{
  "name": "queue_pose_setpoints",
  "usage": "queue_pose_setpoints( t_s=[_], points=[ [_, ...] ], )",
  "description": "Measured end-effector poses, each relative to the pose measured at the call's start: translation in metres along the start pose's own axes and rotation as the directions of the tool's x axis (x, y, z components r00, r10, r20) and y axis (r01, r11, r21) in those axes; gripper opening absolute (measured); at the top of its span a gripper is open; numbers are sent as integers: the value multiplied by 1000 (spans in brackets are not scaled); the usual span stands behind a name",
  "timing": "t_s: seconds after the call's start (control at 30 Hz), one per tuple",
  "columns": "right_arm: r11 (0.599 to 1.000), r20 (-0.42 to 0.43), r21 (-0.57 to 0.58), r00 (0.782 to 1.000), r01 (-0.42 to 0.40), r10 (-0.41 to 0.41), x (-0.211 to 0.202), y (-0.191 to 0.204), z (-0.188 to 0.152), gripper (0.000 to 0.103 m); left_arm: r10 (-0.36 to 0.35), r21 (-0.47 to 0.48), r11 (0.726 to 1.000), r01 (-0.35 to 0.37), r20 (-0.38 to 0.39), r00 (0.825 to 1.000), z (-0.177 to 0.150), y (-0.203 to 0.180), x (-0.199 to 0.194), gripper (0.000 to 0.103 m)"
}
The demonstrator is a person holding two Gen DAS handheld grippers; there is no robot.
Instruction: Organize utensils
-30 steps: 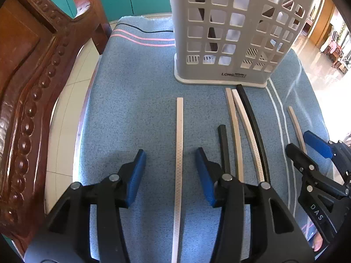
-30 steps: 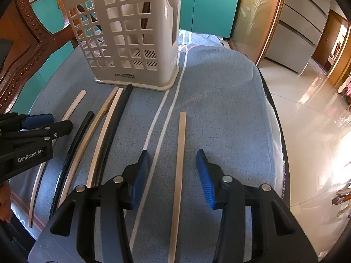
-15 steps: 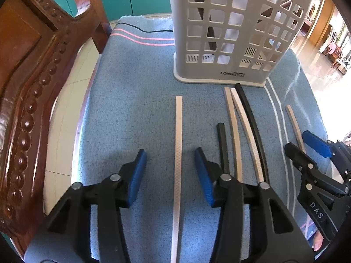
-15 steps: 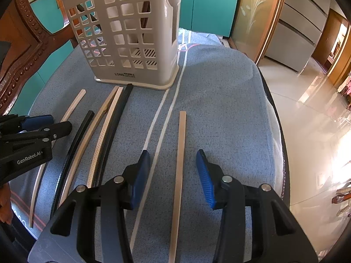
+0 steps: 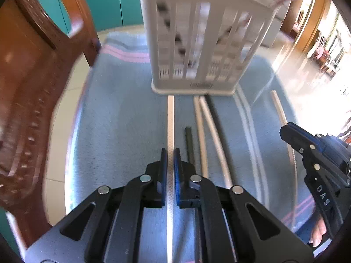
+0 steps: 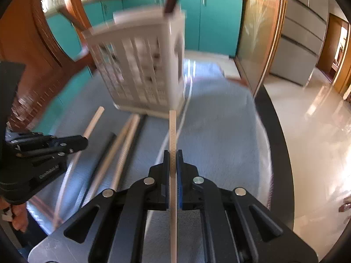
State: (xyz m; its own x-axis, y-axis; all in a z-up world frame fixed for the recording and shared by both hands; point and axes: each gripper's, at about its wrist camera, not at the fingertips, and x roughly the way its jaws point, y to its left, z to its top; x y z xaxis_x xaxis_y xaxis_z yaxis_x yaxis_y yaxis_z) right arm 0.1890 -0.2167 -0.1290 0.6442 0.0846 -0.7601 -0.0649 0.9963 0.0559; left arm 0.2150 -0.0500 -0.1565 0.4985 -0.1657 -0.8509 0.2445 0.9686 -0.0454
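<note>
A blue towel (image 5: 122,118) is being used as the work surface, with a white slotted utensil basket (image 5: 204,43) standing upright at its far end. Three chopsticks are lying loose between the grippers. A white chopstick (image 5: 170,118) is being clamped by the left gripper (image 5: 170,155), whose jaws have just been closing on it. A tan chopstick (image 6: 172,131) is likewise being clamped by the right gripper (image 6: 173,156), its jaws just closed.

The basket (image 5: 204,41) stands at 12 o'clock, blocking the way straight ahead over the cloth (image 5: 122,118). At 9 o'clock in the left view the cloth lies bare up to the wooden chair (image 5: 33,87). At 3 o'clock in the right view it lies bare to the table's edge (image 6: 278,144); four sticks (image 6: 122,149) lie between the grippers.
</note>
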Motion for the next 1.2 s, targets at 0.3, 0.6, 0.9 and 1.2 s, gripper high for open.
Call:
queue_pose_setpoints(
  t_s=[0.3, 0.6, 0.9, 1.2],
  points=[
    [993, 175, -9, 977, -119, 119, -91, -1, 26, 7, -86, 5, 996, 88, 219, 972, 12, 8, -103, 7],
    [982, 323, -31, 928, -184, 184, -152, -1, 61, 7, -149, 31, 988, 148, 376, 915, 46, 10, -178, 7],
    [987, 562, 29, 819, -160, 116, -192, -4, 132, 7, -104, -2, 992, 130, 579, 809, 113, 10, -237, 7],
    [997, 544, 20, 838, -71, 49, -139, 5, 134, 7, 7, -89, 994, 60, 617, 787, 142, 19, -185, 7]
  ],
)
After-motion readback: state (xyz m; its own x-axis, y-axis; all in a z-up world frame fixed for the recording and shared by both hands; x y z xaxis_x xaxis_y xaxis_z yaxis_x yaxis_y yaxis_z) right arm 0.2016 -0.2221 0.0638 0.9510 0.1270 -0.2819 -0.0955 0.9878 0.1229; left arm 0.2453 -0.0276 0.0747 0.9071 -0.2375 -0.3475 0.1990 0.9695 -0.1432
